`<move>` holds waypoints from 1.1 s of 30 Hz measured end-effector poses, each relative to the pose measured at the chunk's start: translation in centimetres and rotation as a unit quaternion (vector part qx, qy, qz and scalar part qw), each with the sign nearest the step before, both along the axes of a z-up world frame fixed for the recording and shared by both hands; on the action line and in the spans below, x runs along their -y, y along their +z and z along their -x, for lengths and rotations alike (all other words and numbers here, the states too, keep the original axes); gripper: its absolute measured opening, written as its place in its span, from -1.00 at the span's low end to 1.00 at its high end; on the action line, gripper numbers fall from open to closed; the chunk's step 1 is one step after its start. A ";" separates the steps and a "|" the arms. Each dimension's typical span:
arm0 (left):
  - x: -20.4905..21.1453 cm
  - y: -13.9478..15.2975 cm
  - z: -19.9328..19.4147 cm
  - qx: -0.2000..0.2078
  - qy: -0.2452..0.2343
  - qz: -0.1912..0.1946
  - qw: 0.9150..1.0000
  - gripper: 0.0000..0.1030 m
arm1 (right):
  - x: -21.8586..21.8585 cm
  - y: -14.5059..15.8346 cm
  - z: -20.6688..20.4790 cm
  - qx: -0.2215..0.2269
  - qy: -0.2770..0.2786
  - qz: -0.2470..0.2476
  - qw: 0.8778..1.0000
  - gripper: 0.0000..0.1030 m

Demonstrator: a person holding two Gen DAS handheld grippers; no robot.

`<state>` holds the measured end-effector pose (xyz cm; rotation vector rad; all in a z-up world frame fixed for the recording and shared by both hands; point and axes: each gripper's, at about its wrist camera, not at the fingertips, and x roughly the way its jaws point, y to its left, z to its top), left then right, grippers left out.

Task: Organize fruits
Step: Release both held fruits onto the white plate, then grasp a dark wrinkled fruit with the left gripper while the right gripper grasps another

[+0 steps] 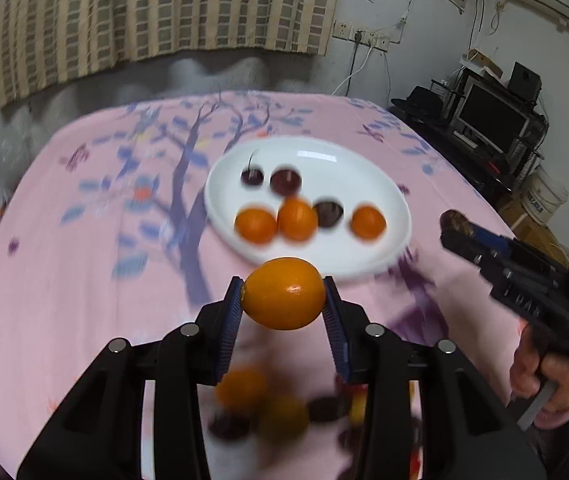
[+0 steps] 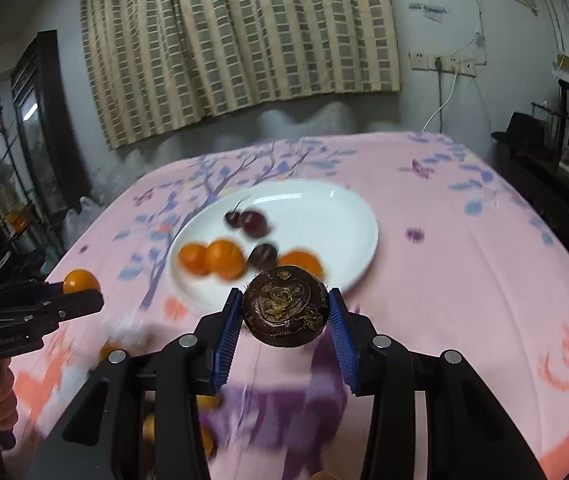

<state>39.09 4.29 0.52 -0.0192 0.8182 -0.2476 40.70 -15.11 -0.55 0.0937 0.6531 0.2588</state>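
My left gripper (image 1: 283, 294) is shut on an orange kumquat (image 1: 283, 293) and holds it above the pink cloth, just short of the white plate (image 1: 364, 256). My right gripper (image 2: 285, 312) is shut on a dark brown water chestnut (image 2: 285, 311), near the plate's (image 2: 348, 216) front rim. The plate holds three kumquats (image 1: 296, 218) and three dark cherries (image 1: 285, 181). In the left wrist view the right gripper (image 1: 454, 226) shows at the right with the chestnut (image 1: 453, 220). In the right wrist view the left gripper (image 2: 84, 290) shows at the left with the kumquat (image 2: 80, 281).
A second white plate (image 1: 220, 452) below my left gripper holds blurred kumquats (image 1: 242, 390) and dark fruits (image 1: 326, 409). The table has a pink patterned cloth (image 1: 64, 280). A dark stand with a monitor (image 1: 488, 118) is to the right, a striped curtain (image 2: 240, 36) behind.
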 end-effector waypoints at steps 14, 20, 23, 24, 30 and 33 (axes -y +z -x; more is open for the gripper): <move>2.4 -2.3 -10.0 -0.038 0.041 -0.011 0.998 0.81 | -0.1 -1.6 -4.8 -0.019 0.002 -0.017 1.000 0.66; -0.8 2.1 0.1 0.019 0.051 -0.024 0.998 0.91 | -0.9 0.8 4.8 -0.003 0.063 0.005 0.998 0.66; -2.6 1.6 5.7 0.019 0.056 -0.007 0.998 0.91 | -1.7 0.3 9.2 -0.015 0.120 -0.008 0.993 0.66; -3.2 1.1 7.4 0.020 0.057 0.005 0.998 0.91 | -2.0 -0.1 10.3 -0.017 0.137 -0.009 0.990 0.66; -4.8 -3.9 14.8 0.021 0.060 0.035 0.997 0.91 | -3.5 -3.4 14.3 -0.044 0.158 0.089 0.982 0.66; -4.6 -5.8 15.4 -0.015 0.056 0.024 0.998 0.91 | -3.6 -4.1 14.4 -0.075 0.173 0.078 0.979 0.63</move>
